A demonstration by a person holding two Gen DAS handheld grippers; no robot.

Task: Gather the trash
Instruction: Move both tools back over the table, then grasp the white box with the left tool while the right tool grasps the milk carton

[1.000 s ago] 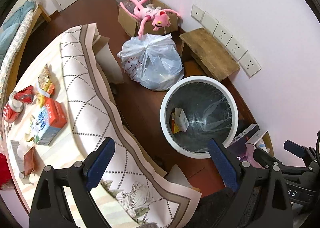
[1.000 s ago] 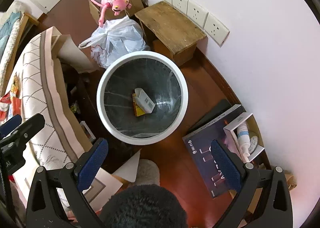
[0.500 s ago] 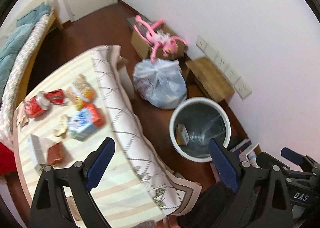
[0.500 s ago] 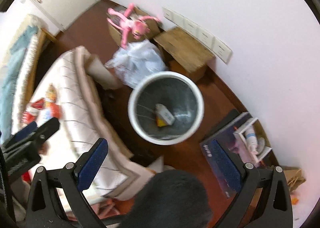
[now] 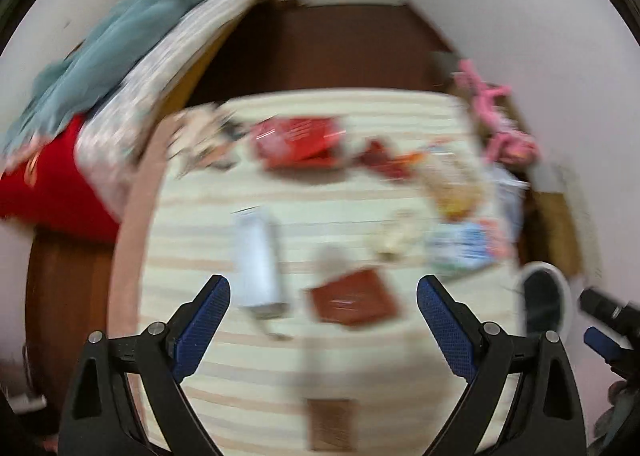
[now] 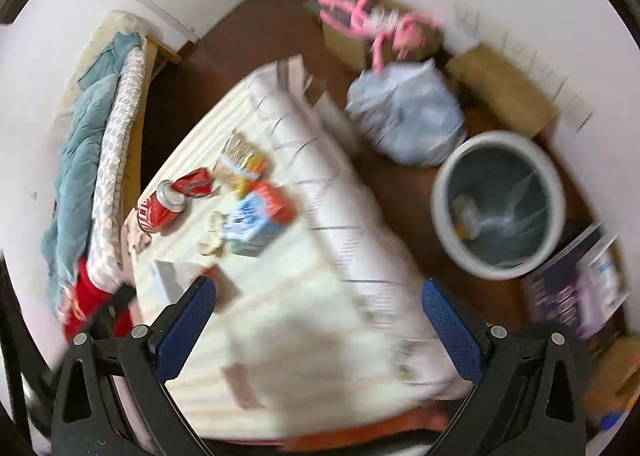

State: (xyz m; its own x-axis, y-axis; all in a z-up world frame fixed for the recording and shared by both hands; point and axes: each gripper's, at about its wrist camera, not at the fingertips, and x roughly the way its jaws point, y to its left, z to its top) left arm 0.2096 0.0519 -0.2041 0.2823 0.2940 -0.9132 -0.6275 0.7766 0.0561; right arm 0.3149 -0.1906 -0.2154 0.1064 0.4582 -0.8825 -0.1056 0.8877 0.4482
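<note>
Trash [image 5: 352,302] scattered on table [image 5: 248,376]; left tool [image 5: 323,312], right tool [image 6: 319,314] both spread wide, empty

My left gripper [image 5: 323,314] and right gripper [image 6: 318,314] both have black arms with blue pads. The tablecloth [image 6: 304,284] is cream with pale pink stripes and a diamond-lined border. On it I see a red can [image 6: 158,208], a blue, white and red carton [image 6: 260,218], a white box [image 5: 258,256] and a brown packet [image 5: 352,298]. The bin [image 6: 438,192] is white-rimmed with a grey liner. The plush [image 6: 380,26] is pink, the bag [image 6: 406,116] pale blue-grey, the floor [image 5: 320,48] dark brown and the blanket [image 6: 80,160] teal.
</note>
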